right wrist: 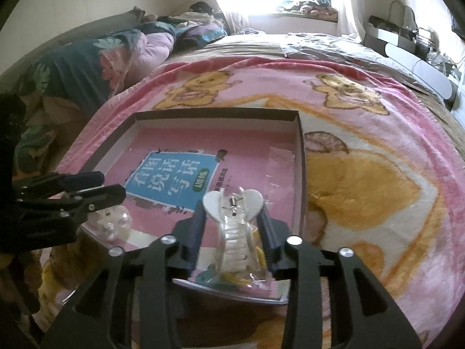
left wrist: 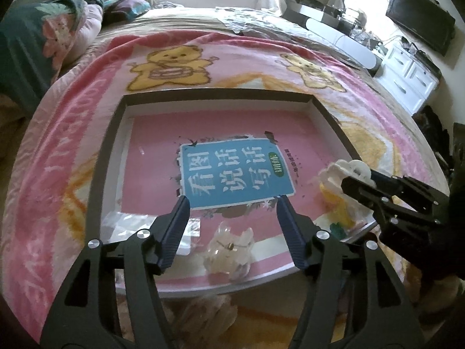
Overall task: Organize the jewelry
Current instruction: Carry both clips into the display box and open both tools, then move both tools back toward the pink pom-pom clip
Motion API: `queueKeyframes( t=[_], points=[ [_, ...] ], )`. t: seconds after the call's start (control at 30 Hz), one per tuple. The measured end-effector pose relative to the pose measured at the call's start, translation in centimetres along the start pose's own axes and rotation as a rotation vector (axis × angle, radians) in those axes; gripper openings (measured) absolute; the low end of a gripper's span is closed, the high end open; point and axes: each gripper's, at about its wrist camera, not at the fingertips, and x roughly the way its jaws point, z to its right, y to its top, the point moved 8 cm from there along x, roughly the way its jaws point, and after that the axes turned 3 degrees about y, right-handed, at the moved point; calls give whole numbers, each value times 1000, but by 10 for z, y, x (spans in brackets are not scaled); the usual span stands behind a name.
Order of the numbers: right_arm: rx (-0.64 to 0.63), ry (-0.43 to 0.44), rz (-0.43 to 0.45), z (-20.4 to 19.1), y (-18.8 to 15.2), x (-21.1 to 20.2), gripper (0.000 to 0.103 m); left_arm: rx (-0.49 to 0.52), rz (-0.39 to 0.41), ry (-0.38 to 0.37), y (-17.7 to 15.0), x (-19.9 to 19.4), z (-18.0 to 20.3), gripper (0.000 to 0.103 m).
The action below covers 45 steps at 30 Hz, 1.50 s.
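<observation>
A shallow dark-rimmed box (left wrist: pixel 107 133) lies on the bed with a pink book (left wrist: pixel 238 174) inside. My left gripper (left wrist: pixel 232 200) is open and empty, hovering over the box's near part, just above a clear hair claw clip (left wrist: pixel 229 250) lying on the book. My right gripper (right wrist: pixel 232 212) is shut on a white clear hair claw clip (right wrist: pixel 232 226), held above the box's near right corner; it shows in the left wrist view (left wrist: pixel 348 171) too. The lying clip appears in the right wrist view (right wrist: pixel 116 221) under the left gripper (right wrist: pixel 107 187).
A crinkled clear plastic bag (left wrist: pixel 128 224) lies in the box's near left corner. Yellow and green items (left wrist: pixel 340 212) sit at the box's right edge. The pink bear blanket (right wrist: pixel 363 174) covers the bed. A white dresser (left wrist: pixel 407 78) stands at the right.
</observation>
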Motion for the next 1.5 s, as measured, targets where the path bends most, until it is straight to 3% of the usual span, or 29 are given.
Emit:
queueKeyframes(
  t=[0.07, 0.2, 0.33, 0.6, 0.73, 1.1, 1.5],
  points=[
    [4, 5, 19, -1, 1, -7, 52, -8, 8, 2, -1, -6, -2, 61],
    [15, 11, 43, -2, 2, -21, 56, -17, 27, 3, -1, -18, -4, 65],
    [23, -2, 76, -1, 4, -38, 73, -38, 54, -3, -1, -33, -4, 66],
    [33, -40, 151, 2, 7, -82, 91, -53, 113, -7, -1, -69, 0, 88],
    [31, -57, 183, 2, 7, -104, 92, -53, 140, 1, -1, -86, 3, 94],
    [32, -55, 246, -10, 4, -156, 92, -69, 201, -7, -7, -133, 0, 94],
    [9, -59, 240, -30, -20, -188, 92, -73, 231, -6, -33, -172, -13, 94]
  ],
)
